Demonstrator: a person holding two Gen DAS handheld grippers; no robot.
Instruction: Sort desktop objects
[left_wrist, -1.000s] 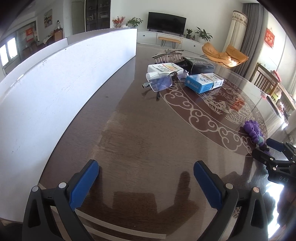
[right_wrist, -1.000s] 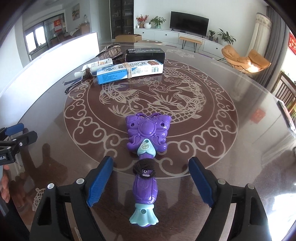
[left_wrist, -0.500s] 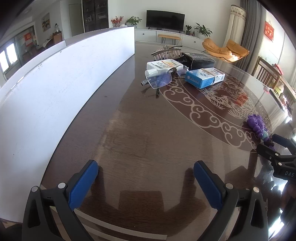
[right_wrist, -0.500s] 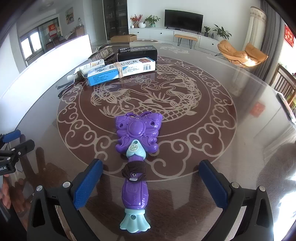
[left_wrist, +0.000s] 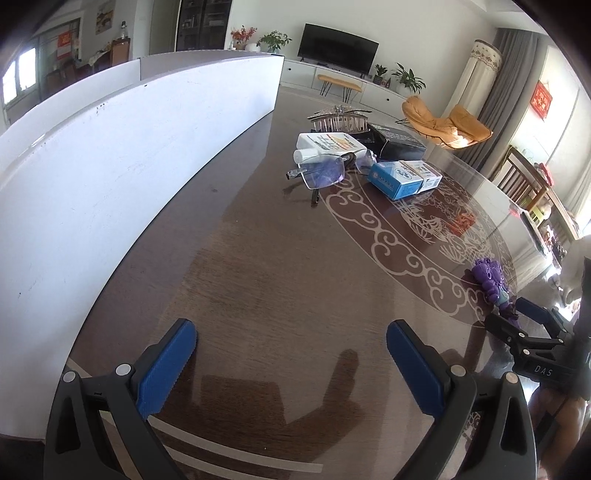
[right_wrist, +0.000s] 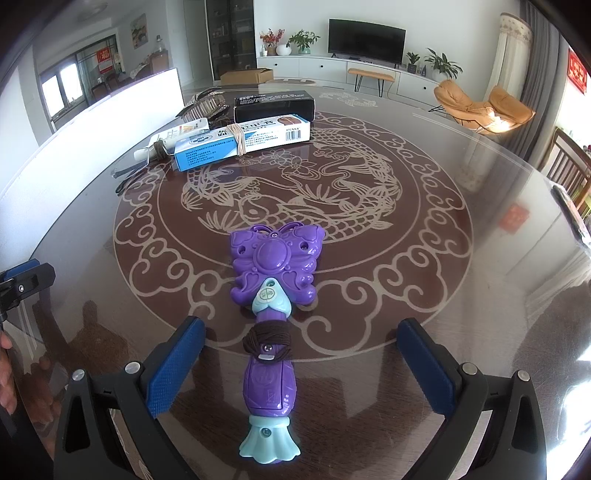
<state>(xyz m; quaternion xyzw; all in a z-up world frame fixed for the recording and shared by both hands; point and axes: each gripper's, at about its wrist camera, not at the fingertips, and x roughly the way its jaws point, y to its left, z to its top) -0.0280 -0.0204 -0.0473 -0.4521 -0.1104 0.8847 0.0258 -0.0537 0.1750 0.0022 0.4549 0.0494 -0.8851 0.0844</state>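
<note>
Tabletop (right_wrist: 461, 295) of dark glossy wood carries a pale fish-and-cloud pattern; behind it a living room with television (right_wrist: 366, 36) and orange chairs (right_wrist: 484, 105). Right tool (right_wrist: 301, 365) has just been opening, jaws wide, purple toy wand (right_wrist: 273, 314) lying untouched between them. Left tool (left_wrist: 291, 365) stands open over bare wood. Boxes (right_wrist: 243, 142) lie far.

Patterned table (right_wrist: 461, 295) under butterfly toy (right_wrist: 275, 266)
</note>
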